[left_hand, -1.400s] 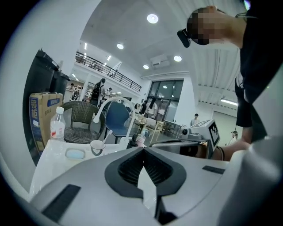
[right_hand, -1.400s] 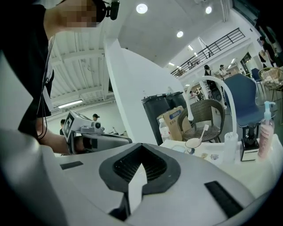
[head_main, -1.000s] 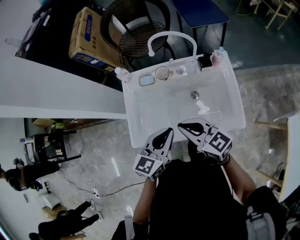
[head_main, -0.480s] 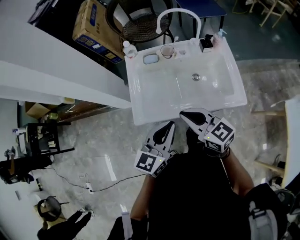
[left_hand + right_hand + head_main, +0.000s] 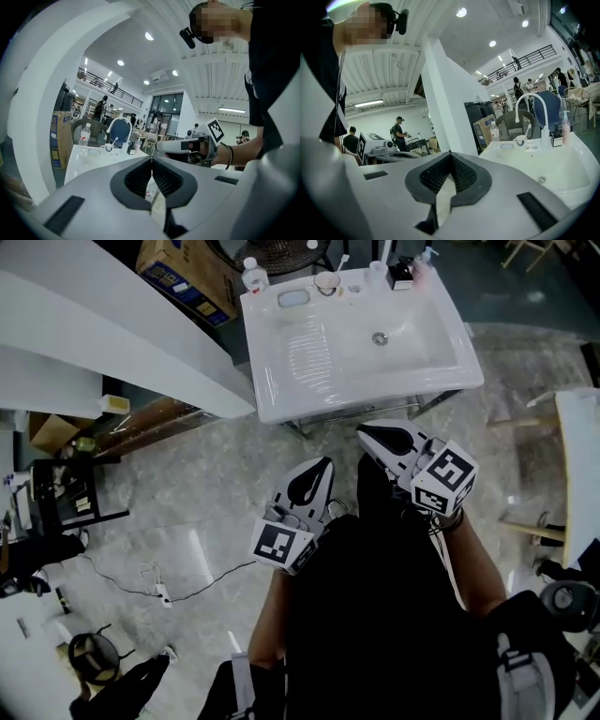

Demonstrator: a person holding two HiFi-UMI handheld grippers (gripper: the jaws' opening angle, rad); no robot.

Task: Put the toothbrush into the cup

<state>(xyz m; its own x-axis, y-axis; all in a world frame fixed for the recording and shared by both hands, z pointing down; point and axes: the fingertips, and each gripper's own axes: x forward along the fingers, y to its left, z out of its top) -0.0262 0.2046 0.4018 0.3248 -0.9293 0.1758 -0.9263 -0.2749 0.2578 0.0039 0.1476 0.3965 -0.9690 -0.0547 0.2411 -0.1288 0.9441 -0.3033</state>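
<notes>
1. left gripper (image 5: 324,465): jaws pressed together, nothing between them; held close to the person's body, over the floor (image 5: 206,502).
2. right gripper (image 5: 364,433): jaws likewise closed tight and empty; just beside the left one, to its right, tips a little further ahead.
3. sink (image 5: 441,352): ahead of both grippers, well apart from their tips.
4. cup (image 5: 326,282): on the sink's far rim, far ahead of the left gripper and slightly left of the right one's line.
5. toothbrush (image 5: 526,129): seen in the right gripper view sticking up out of the cup, leaning right; too small to tell more.
6. bottle (image 5: 251,276): at the far left corner of the sink, beyond and left of the left gripper.
7. faucet (image 5: 529,105): arched above the cup, far ahead of the right gripper.
8. box (image 5: 183,277): further left of the bottle, well off to the left gripper's left.
</notes>
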